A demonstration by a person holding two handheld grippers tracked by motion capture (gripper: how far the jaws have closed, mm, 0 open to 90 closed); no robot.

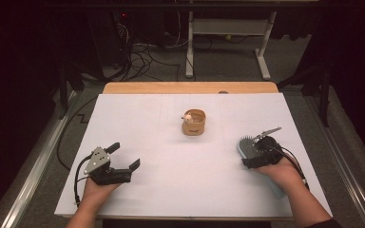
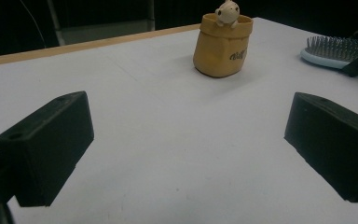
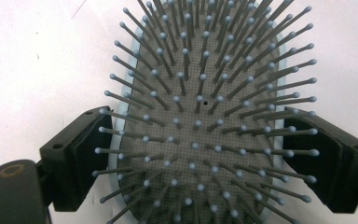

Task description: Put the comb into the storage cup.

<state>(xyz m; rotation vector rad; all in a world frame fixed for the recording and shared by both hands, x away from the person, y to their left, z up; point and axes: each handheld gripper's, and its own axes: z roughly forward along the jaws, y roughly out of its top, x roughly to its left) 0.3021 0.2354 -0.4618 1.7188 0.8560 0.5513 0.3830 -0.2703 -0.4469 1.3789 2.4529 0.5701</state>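
Between the right hand-held gripper's (image 3: 205, 158) spread jaws, hairbrush (image 3: 200, 116) bristles close up; left hand-held gripper (image 1: 123, 159) spread.

The left hand-held gripper (image 2: 186, 144) holds its two black jaws wide apart over the white table (image 2: 168, 140), nothing between them. Ahead stands a yellow pouch-shaped pot (image 2: 221, 46) with a small cream figure (image 2: 227, 11) at its rim. A pale-blue hairbrush (image 2: 338, 50) lies at far right, bristles up
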